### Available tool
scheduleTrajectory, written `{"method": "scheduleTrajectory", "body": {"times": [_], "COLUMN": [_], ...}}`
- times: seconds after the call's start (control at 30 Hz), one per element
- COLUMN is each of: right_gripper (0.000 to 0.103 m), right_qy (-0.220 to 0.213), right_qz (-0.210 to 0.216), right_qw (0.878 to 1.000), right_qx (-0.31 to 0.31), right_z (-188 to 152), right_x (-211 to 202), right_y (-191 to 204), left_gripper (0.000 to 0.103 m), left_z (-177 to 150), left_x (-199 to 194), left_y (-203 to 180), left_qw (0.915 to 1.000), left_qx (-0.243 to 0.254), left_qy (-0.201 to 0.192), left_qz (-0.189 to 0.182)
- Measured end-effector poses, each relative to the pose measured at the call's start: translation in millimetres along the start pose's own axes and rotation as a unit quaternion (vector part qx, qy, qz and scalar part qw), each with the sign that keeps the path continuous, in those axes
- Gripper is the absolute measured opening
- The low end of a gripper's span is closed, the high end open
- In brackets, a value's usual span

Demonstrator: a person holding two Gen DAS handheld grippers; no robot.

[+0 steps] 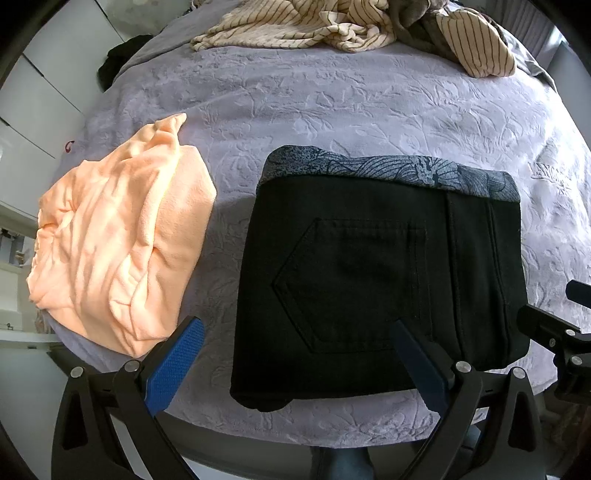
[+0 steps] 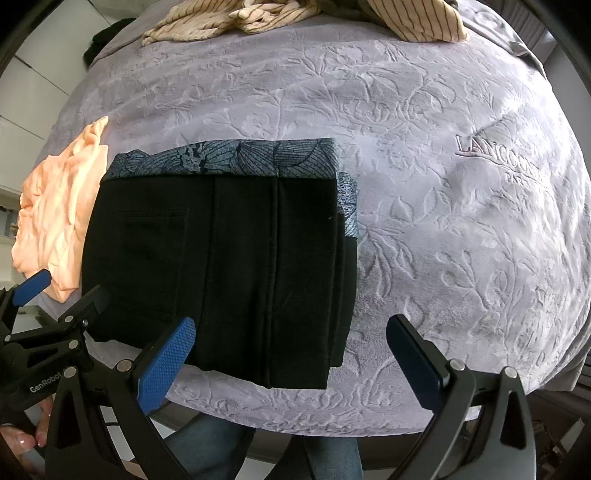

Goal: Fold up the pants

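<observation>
From where I sit the folding looks essentially finished: the black pants point(image 1: 380, 280) lie as a compact, squared packet on the lilac embossed blanket point(image 1: 332, 103), back pocket facing up, stacked on a blue-grey patterned garment point(image 1: 388, 168) whose edge peeks out along the far side and, in the right wrist view, down part of the right side too. My left gripper point(image 1: 299, 354) hovers over the near edge of the packet with its blue pads spread wide and nothing between them; one finger sits over the bare blanket, the other over the black cloth. My right gripper point(image 2: 291, 350) is likewise wide open and empty, poised above the near right corner of the pants. To the left, just beside the stack, lies a folded peach garment point(image 1: 122, 254), which I take to be already done. At the far edge of the bed a rumpled striped garment point(image 1: 295, 26) waits unfolded. I judge that nothing remains for these pants beyond perhaps squaring the right edge, where a lower layer sticks out slightly.
</observation>
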State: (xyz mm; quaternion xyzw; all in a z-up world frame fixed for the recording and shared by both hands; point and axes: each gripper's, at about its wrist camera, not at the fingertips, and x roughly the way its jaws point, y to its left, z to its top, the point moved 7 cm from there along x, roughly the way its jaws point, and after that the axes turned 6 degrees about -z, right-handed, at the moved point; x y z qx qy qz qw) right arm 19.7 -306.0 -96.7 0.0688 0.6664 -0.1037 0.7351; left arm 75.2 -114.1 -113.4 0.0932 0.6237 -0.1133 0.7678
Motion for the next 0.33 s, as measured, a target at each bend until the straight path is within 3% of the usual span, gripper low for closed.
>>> {"method": "scheduleTrajectory", "body": {"times": [0.33], "right_gripper": [0.103], "right_qy": [0.003], "right_qz": [0.000], "right_qw": [1.000], "right_qx": [-0.004], "right_z": [-3.6], "right_x": [1.8], "right_y": [0.3], "left_gripper": [0.102], "left_z": [0.7], "left_x": [-6.2], "left_y": [-2.1], "left_qw": [0.9998], "left_qx": [0.007], "left_qy": [-0.019], "left_qz": [-0.003]}}
